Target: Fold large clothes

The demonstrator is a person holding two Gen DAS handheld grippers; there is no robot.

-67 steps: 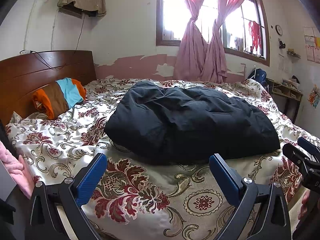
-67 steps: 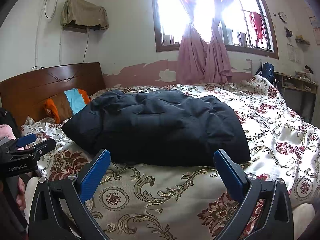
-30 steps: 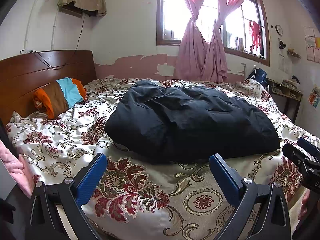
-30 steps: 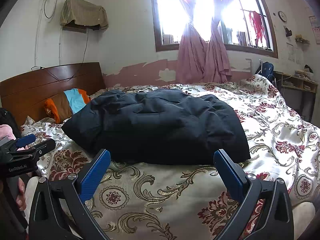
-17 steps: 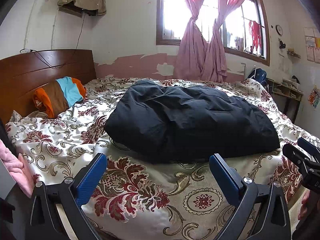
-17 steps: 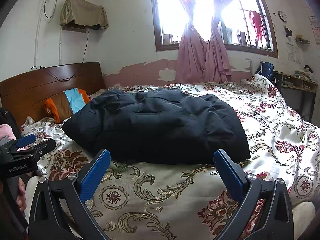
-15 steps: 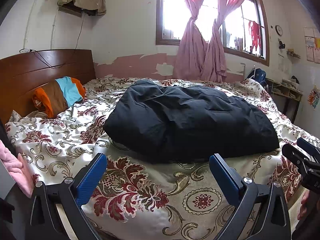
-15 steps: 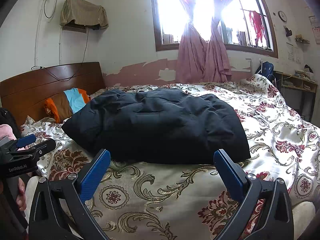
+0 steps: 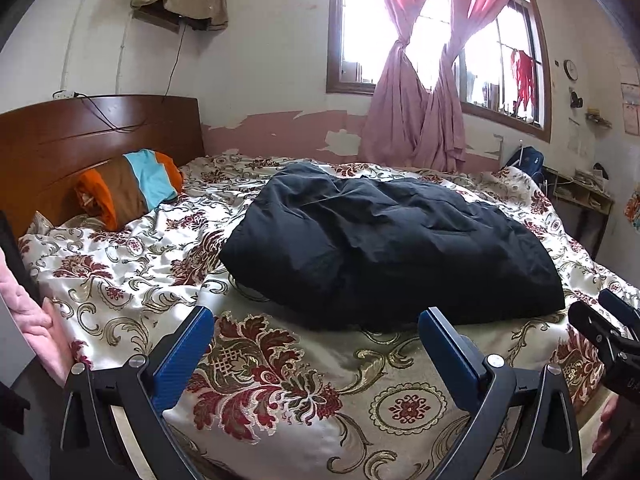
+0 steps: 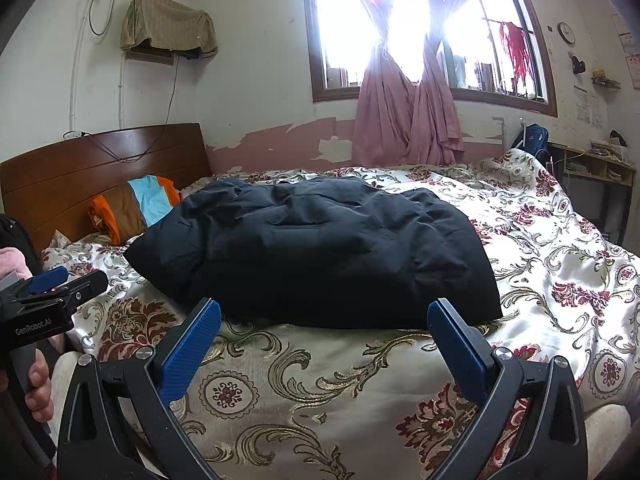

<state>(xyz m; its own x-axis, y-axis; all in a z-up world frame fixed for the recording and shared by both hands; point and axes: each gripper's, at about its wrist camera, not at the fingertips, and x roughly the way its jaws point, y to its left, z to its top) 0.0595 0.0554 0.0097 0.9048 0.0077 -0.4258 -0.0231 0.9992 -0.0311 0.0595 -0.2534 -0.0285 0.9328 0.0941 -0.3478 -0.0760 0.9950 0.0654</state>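
Two grippers, left gripper and right gripper, hold jaws wide apart and empty at frame bottom; puffy, wrinkled black jacket fills centre on satiny floral bedspread.

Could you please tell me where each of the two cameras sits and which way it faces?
Left wrist: on the left tongs, low at the bed's near edge, facing the black garment, headboard and window; its open blue fingers, a pink sleeve and the right tongs at the right edge show.
Right wrist: on the right tongs, further right, facing likewise; its open fingers, the left tongs and a hand at the left edge show.
Shared: garment, striped pillow, curtains.
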